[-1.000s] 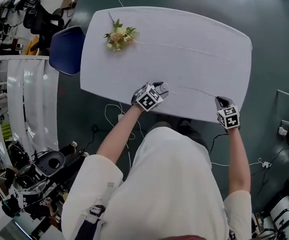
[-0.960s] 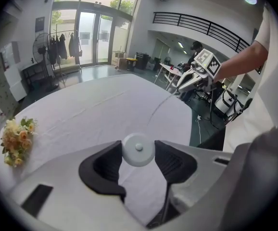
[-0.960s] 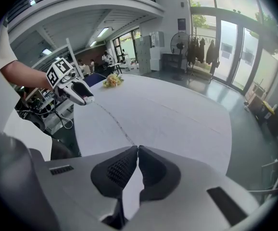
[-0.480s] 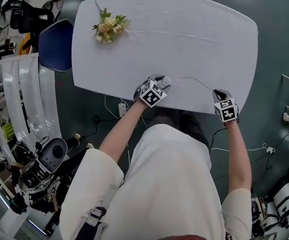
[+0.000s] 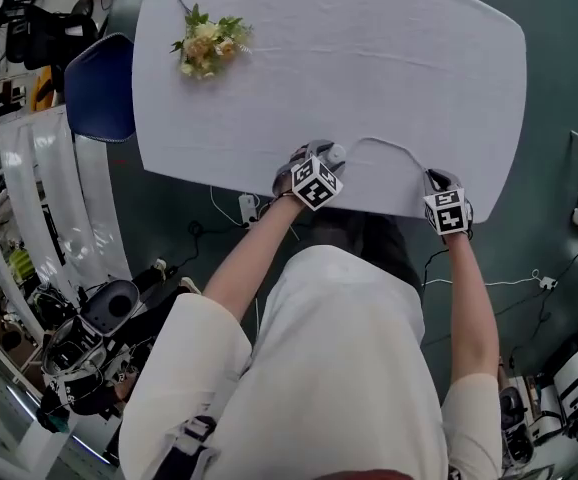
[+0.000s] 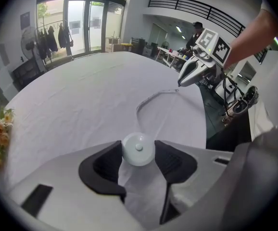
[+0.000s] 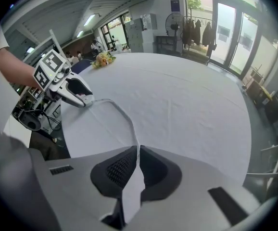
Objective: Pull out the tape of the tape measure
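Note:
A small round white tape measure case (image 6: 138, 149) sits between the pads of my left gripper (image 6: 138, 153), which is shut on it at the table's near edge (image 5: 321, 161). A thin white tape (image 5: 383, 141) comes out of the case, bows away over the cloth in a slack loop (image 6: 148, 100) and ends in my right gripper (image 7: 138, 152). That gripper's jaws are shut on the tape's end (image 7: 137, 147). In the head view the right gripper (image 5: 437, 184) is at the near edge, to the right of the left one.
A white cloth covers the table (image 5: 369, 58). A small bunch of flowers (image 5: 207, 42) lies at its far left corner, with a blue chair (image 5: 99, 88) beside it. Cables lie on the dark floor (image 5: 239, 208) below the near edge.
Both grippers have sunk to the table's near edge. The tape between them, nearly straight before, now bows out in a slack loop on the cloth.

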`<state>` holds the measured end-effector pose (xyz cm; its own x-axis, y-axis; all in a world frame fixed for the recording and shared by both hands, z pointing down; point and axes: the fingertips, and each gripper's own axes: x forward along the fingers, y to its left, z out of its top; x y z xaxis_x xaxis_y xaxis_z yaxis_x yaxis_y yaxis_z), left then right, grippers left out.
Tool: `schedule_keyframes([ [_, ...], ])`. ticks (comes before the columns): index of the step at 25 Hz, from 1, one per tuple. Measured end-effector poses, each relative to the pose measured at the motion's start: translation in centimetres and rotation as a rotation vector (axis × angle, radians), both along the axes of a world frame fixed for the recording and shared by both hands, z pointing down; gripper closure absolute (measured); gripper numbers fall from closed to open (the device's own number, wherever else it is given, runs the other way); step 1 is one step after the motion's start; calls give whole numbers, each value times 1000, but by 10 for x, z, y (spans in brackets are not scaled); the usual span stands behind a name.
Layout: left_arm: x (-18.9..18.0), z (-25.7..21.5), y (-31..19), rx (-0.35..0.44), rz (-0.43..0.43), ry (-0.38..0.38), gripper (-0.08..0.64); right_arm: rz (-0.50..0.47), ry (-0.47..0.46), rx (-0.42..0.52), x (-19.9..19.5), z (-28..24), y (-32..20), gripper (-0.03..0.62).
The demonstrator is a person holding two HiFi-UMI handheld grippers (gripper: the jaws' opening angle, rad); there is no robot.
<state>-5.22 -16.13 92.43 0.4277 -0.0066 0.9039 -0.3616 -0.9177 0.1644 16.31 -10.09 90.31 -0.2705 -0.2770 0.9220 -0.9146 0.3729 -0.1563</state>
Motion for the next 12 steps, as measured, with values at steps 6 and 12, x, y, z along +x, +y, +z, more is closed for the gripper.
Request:
schedule_keyframes([
  [6, -4, 14, -1, 21, -7, -25, 341, 24, 34, 11, -1, 9, -1, 552],
  [12, -9, 14, 0, 14, -19, -16, 334, 84, 11, 27, -4, -3, 1, 552],
])
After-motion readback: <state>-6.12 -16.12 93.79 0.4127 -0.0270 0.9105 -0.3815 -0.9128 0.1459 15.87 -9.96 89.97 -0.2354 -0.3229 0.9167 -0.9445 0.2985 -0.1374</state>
